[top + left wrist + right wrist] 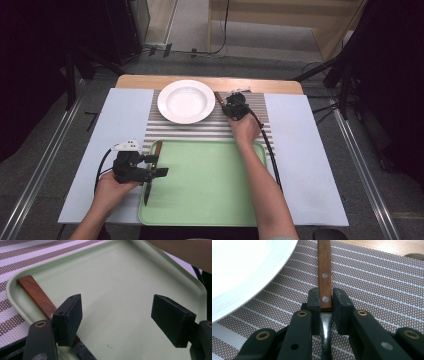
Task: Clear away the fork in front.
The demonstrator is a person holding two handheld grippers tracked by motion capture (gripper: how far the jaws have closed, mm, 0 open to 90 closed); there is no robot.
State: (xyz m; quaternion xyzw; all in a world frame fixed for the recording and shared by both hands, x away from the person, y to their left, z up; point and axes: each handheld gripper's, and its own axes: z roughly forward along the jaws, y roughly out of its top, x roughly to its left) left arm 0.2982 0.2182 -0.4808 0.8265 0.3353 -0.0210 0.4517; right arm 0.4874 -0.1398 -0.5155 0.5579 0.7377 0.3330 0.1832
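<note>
wood-handled utensil — on striped placemat just right of white plate, set as for a place setting; right gripper clamped on its handle. left gripper — jaws apart, empty, over green tray w/ second utensil.

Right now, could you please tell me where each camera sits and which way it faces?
High view: above the person's side, looking forward and down on the green tray, white plate, both forearms.
Left gripper view: rides the left gripper, open jaws over the tray, beside a wooden-handled utensil.
Right gripper view: rides the right gripper, shut on a second wooden-handled utensil beside the plate.
Shared: the high and left gripper views both show the tray.
</note>
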